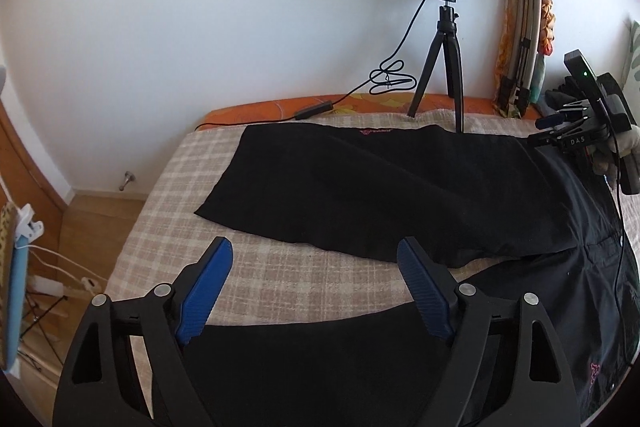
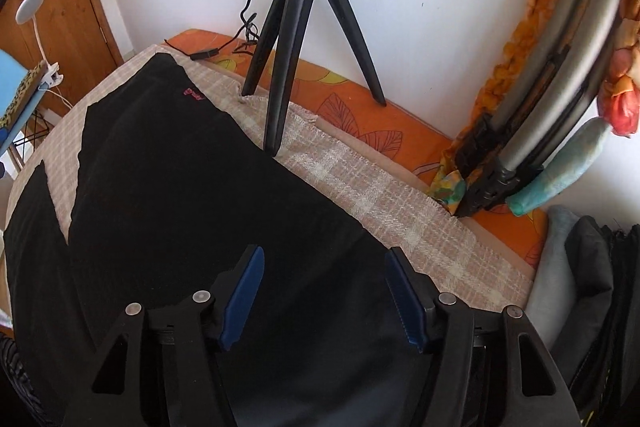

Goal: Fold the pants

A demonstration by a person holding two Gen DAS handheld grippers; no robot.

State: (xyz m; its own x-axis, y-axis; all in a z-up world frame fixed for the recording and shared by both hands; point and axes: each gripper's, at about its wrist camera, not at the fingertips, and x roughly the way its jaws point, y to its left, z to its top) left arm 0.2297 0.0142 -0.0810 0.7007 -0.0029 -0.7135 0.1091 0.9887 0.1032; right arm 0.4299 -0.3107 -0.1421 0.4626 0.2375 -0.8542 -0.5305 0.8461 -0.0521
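Observation:
Black pants (image 1: 360,187) lie spread flat on a checked beige blanket (image 1: 280,283), the two legs apart in a V with a small pink logo near the far hem. My left gripper (image 1: 316,263) is open and empty, hovering over the near leg (image 1: 320,359) and the gap between the legs. My right gripper (image 2: 322,267) is open and empty, just above the upper part of the pants (image 2: 180,187). It also shows in the left wrist view (image 1: 560,131) at the far right by the waist end.
A ring light on a black tripod (image 1: 444,39) stands at the bed's far edge, its cable (image 1: 384,79) trailing on the orange mattress (image 2: 360,103). A folded frame with cloths (image 2: 552,79) leans on the wall. Dark bags (image 2: 592,291) lie at right. A wooden floor and clip lamp (image 1: 28,223) are at left.

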